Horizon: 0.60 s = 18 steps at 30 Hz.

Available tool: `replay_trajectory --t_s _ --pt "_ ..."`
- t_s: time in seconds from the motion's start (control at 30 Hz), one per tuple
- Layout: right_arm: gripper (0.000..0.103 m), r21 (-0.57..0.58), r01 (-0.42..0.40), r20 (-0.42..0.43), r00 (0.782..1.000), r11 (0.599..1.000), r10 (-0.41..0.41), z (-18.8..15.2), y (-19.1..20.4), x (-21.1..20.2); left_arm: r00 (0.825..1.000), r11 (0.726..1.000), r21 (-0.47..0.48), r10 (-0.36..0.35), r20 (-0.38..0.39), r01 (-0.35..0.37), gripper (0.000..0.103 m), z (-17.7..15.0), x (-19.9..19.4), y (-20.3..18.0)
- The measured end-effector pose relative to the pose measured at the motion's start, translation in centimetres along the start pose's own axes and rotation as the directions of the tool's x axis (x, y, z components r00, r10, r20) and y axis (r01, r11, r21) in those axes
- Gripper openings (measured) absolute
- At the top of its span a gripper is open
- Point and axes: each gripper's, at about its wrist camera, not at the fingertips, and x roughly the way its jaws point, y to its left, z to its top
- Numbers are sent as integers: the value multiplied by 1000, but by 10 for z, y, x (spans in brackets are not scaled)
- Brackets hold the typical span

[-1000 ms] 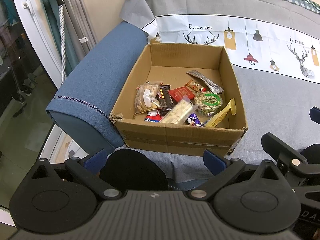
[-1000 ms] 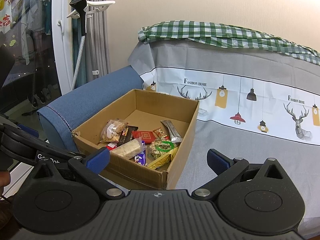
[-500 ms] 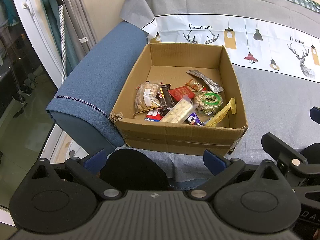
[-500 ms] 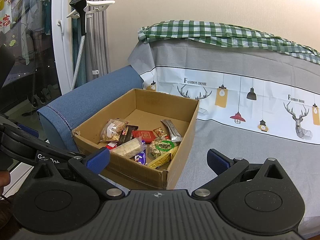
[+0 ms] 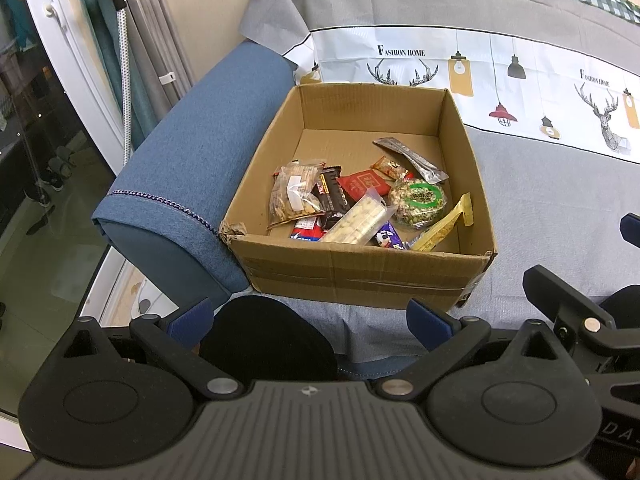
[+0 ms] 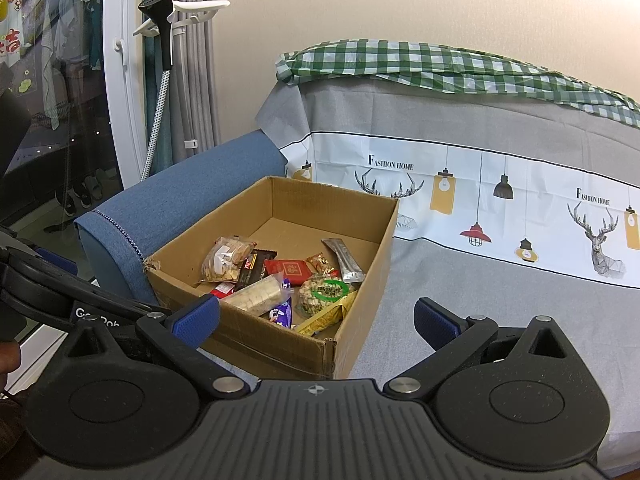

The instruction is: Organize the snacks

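We see almost no change across the last second: only the cardboard box (image 6: 276,280) of snacks sits very slightly lower ahead of the right gripper (image 6: 316,320) than before.

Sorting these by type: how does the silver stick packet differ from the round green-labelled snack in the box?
The silver stick packet is long, narrow and opaque foil; the round green-labelled snack is a wide disc in clear wrap, its contents visible. The stick lies nearer the box's far wall, the disc nearer the front. Both lie flat in the cardboard box, in its right half.
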Motion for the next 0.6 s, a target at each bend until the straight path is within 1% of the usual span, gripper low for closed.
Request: replay_trajectory --t_s 0.5,0.6 --pt "102 1 0 -1 1000 1000 0 0 0 1 1000 1000 -4 4 -6 -4 103 -2 1 0" --pt "102 0 -1 -1 1000 1000 1 0 0 1 1000 1000 -9 4 5 -4 103 -2 0 0"
